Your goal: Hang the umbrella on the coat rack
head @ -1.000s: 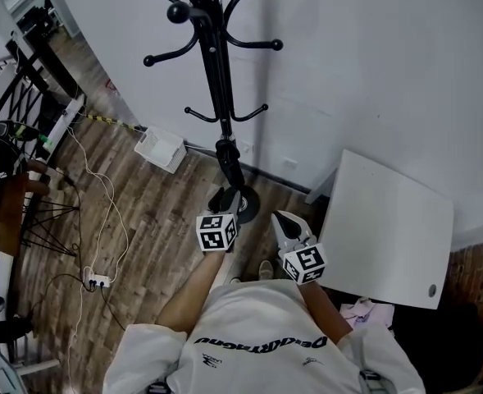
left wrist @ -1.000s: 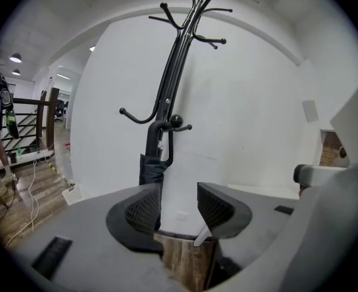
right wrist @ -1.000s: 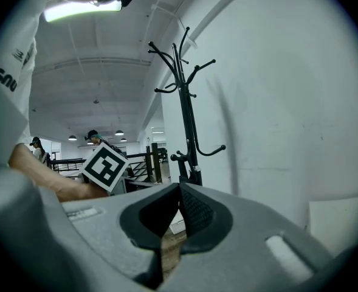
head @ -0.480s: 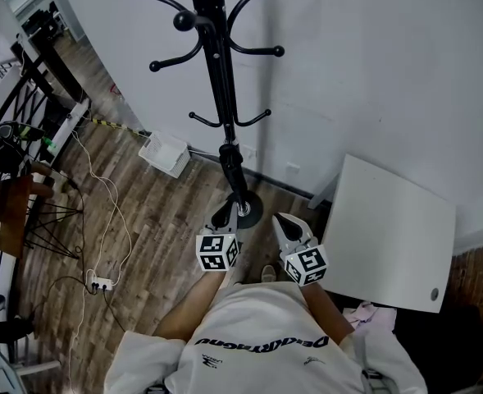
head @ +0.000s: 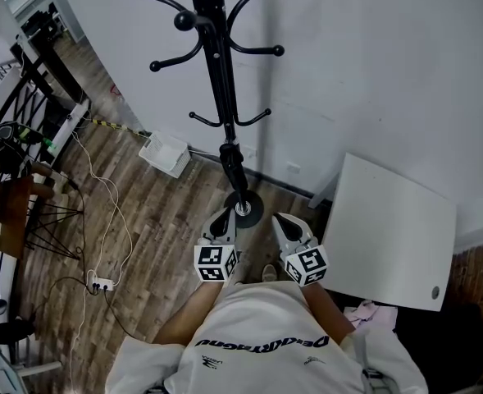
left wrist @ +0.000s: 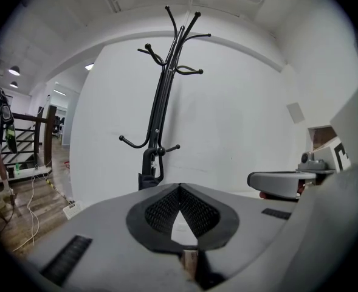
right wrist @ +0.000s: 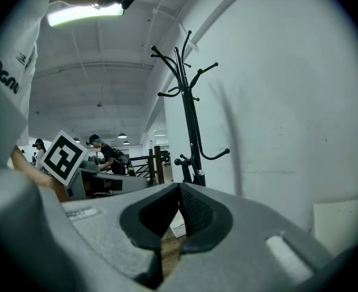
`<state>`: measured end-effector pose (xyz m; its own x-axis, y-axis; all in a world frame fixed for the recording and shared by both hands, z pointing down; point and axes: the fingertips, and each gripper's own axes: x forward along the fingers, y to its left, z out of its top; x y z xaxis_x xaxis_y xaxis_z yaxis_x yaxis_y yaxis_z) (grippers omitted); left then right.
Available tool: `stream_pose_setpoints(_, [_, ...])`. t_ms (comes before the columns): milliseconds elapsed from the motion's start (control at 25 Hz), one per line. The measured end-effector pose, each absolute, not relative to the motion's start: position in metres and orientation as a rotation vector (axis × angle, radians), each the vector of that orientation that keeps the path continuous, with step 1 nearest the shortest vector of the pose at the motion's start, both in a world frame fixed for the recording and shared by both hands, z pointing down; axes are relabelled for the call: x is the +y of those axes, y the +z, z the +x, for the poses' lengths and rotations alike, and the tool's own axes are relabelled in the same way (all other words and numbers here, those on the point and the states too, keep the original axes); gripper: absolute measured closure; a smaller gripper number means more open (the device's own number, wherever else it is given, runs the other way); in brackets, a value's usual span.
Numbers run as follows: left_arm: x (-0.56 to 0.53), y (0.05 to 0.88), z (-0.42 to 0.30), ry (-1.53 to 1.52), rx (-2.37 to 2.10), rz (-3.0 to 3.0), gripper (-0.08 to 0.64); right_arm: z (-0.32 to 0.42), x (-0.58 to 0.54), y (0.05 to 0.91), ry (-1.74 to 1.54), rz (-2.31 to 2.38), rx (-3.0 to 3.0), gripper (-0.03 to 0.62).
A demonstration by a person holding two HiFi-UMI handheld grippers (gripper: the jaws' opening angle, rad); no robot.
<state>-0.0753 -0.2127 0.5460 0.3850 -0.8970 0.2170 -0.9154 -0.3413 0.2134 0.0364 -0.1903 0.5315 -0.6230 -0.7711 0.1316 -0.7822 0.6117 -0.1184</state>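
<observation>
**Inspector:** Where is the umbrella?

**Observer:** The umbrella [head: 232, 167] is folded and dark. It hangs close against the pole of the coat rack [head: 216, 72], below the lower hooks and above the round base. Which hook carries it, I cannot tell. Nothing touches it.

**Inspector:** What has changed with the left gripper?

**Observer:** A second ago the left gripper [head: 222, 219] was farther out, right beside the umbrella's lower end. It now sits nearer the person and clear of the rack. Its jaws have just been closing, and they are now pressed together with nothing between them.

**Inspector:** And the right?

**Observer:** The right gripper [head: 284, 220] has not moved from its place just left of the white table [head: 389, 236]. Its jaws are also together and hold nothing.

**Inspector:** What is your finding?

**Observer:** In my judgement the hang is complete. The umbrella stays up with no support, and the left gripper is backing away. I see nothing left to do, unless the umbrella slips.
</observation>
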Motion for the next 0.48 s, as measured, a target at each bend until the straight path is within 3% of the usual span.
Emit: stream_pose_setpoints(480, [-0.194, 0.545, -0.067, 0.054, -1.533, 2.409, 0.563, 0.034, -0.188, 0.538, 0.260, 1.319, -2.745, 0.595])
